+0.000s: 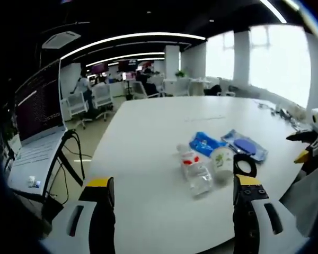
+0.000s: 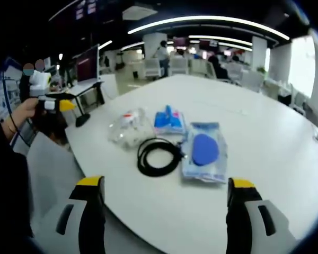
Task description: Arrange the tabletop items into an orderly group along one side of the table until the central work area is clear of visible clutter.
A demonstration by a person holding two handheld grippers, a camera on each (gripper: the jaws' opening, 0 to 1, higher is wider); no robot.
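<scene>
Right gripper view looks down on a loose cluster on the white table [image 2: 265,132]: a coiled black cable [image 2: 158,156], a clear packet with a blue oval inside [image 2: 204,151], a blue pouch [image 2: 168,120] and a clear plastic bag with a red mark [image 2: 128,128], all lying near the table's edge closest to the person. In the left gripper view the same group sits right of centre, with a white cup [image 1: 221,161] just beside the clear bag. The right tool [image 2: 161,211] hangs released over bare tabletop short of the cable, jaws wide and holding nothing; the left tool [image 1: 172,211] is likewise spread and empty. By my reading no item is yet in hand, so the step is the first approach. The next move likely calls for reaching to the cable or packet and closing on it. Wide bare surface lies beyond the cluster; the near rim leaves little room to slide things.
</scene>
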